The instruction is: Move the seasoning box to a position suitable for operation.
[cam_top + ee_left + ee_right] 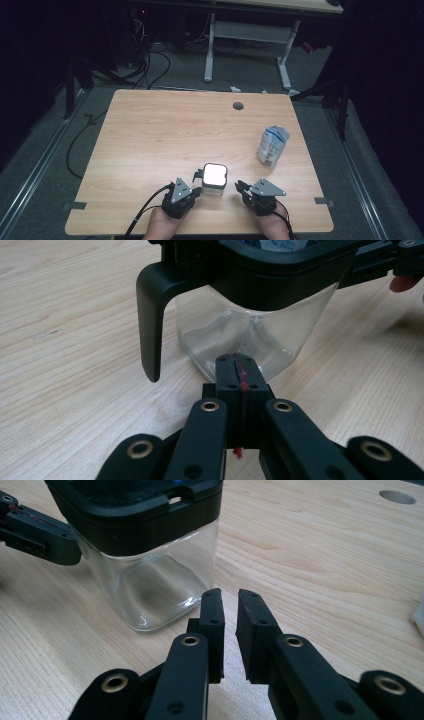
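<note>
Jar (215, 179) stands upright near the front edge of the surface (150, 130), between the two grippers; clear square body, black rim with a black handle (150, 320) hanging down one side, top glaring white in the high view; left gripper (194, 190) sits just beside the jar's front-left, jaws fully closed pad to pad with nothing between them, a bit of red showing along the seam in the left gripper view (239, 371); tips point at the jar's lower wall, very close; cannot tell if they touch; right gripper (240, 187) is to the jar's right, near but apart; jaws parted by a narrow gap, empty, wood visible through the gap in the right gripper view (230, 611); jar (150, 575) lies up-left of those tips, not between them; the left gripper's closed jaws enter that view at the far left by the jar's rim; crumpled blue-white bag (272, 146) stands well apart on the right side of the surface; round cable hole (238, 106) near the far edge; each gripper is held in a hand at the bottom edge of the high view.
</note>
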`<state>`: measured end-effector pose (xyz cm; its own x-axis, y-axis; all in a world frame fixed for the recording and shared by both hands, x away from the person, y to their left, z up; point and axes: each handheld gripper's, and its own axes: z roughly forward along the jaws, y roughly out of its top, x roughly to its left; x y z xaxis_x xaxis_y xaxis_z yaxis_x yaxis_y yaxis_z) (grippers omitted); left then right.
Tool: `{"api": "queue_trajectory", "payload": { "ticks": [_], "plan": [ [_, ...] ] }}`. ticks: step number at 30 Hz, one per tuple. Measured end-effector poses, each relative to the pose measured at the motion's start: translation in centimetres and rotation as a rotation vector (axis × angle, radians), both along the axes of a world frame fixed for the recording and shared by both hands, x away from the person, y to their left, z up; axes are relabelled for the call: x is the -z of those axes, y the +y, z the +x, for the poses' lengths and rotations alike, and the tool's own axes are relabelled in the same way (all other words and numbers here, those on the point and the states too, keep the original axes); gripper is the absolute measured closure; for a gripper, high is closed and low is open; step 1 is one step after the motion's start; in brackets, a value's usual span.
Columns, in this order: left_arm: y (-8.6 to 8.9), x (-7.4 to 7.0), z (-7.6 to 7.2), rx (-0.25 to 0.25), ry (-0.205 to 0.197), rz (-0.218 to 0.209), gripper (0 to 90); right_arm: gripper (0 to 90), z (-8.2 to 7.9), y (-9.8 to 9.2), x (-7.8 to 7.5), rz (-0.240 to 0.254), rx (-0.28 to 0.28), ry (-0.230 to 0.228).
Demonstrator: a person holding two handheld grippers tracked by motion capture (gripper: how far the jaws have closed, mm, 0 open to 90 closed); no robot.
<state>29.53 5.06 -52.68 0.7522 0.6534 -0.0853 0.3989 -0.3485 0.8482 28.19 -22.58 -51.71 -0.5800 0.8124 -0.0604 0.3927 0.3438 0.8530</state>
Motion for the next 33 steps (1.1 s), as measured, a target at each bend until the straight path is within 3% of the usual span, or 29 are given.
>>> {"api": "queue_trajectory", "payload": {
  "ticks": [23,33],
  "plan": [
    [-0.6,-0.1,-0.2,0.014,-0.011,-0.006,90.0,80.5,-0.1,-0.2,-0.1,-0.001,0.008,-0.003],
    [0.7,-0.3,0.3,-0.027,-0.014,-0.025,90.0,80.4,-0.1,-0.1,-0.2,-0.002,0.004,-0.010]
  ]
}}
